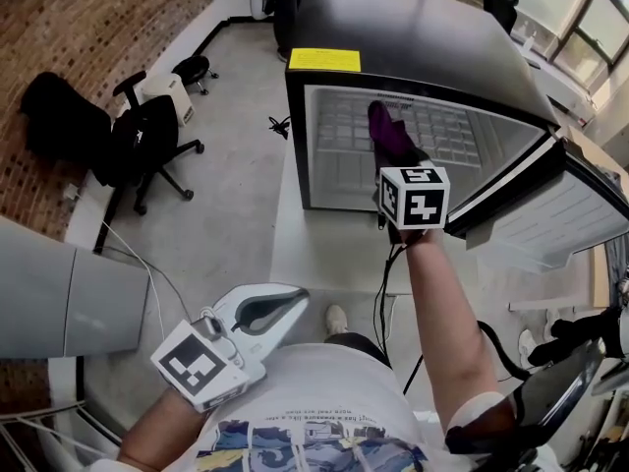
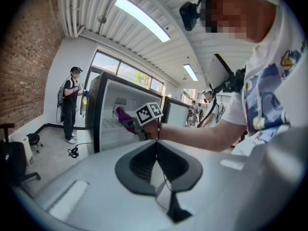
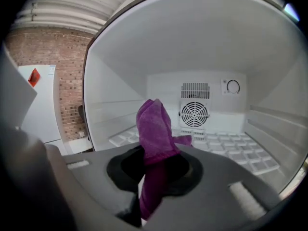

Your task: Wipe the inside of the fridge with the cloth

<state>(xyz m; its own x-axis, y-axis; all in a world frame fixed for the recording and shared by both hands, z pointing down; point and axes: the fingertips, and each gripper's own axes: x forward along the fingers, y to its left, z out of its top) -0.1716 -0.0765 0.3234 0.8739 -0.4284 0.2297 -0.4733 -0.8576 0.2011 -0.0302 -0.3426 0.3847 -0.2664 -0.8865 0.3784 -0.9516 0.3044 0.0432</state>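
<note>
Left gripper (image 1: 293, 298) is held low and close to the person's body, at the near left of the head view. Its jaws are pressed together along their length, and nothing is caught between them. Its marker cube (image 1: 197, 364) is turned up toward the head camera.

Further out, the right gripper (image 3: 155, 158) is carried at the end of an outstretched arm and is clenched on the purple cloth (image 3: 154, 126). One bunched end of the cloth stands up above the jaws and the other end hangs down below them. The cloth is held in the mouth of the fridge (image 1: 413, 37), over the front edge of its ridged white floor (image 3: 231, 146) and about midway between the side walls. Whether it is touching any inner surface cannot be told.

The fridge door (image 1: 550, 205) is swung open to the right. A yellow label (image 1: 324, 59) is fixed at the front left corner of the black top. On the back wall a round fan grille (image 3: 195, 113) is seen under a slotted vent, with a dial (image 3: 233, 86) toward the upper right corner.

Beyond the fridge's left side, a black office chair (image 1: 147, 146) is set near a brick wall (image 1: 98, 18). A person (image 2: 71, 102) is standing on the floor by the fridge's far corner.
</note>
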